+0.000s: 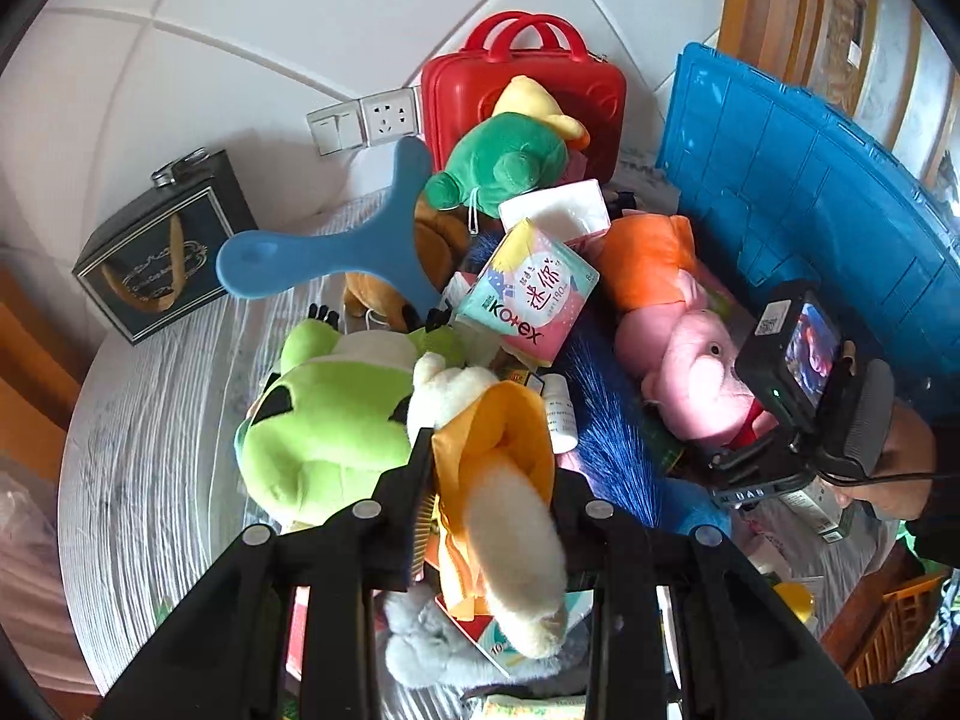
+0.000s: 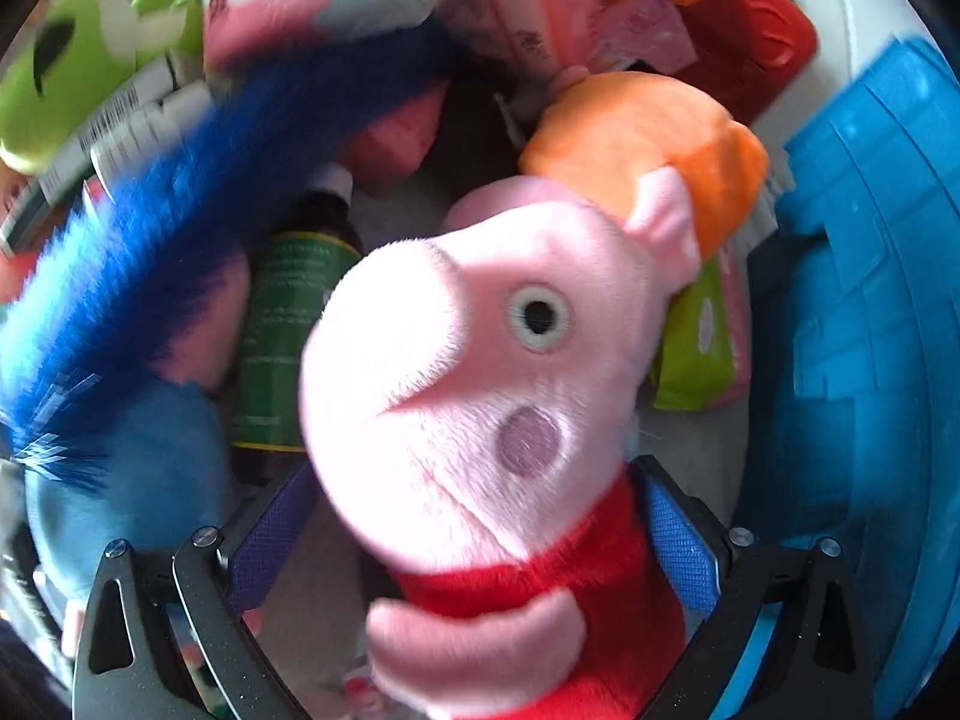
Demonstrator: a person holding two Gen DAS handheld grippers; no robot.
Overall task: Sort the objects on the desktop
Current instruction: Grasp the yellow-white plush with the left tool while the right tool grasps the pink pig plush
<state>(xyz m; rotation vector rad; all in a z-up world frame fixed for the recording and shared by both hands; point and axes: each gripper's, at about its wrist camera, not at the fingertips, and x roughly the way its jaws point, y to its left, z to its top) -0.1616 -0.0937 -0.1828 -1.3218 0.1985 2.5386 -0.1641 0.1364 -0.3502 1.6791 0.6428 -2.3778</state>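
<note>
Soft, light pink pig plush point(image 2: 480, 360) clamped at its red body by right gripper point(image 2: 474, 546); left gripper point(image 1: 492, 480) pinching equally squashy orange-clad plush point(image 1: 498, 456), blue bin point(image 1: 810, 192) at two o'clock.

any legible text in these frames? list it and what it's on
"Kotex", "迷你" and "190": pink and mint pad packet.
"UAB": black base of the right gripper's camera mount, left wrist view.
"10": teal-white pack under the held plush, cut off.
Too small or blurred: gold script on the black flask box, white bottle label, QR sticker, green bottle label, barcoded white box.
</note>
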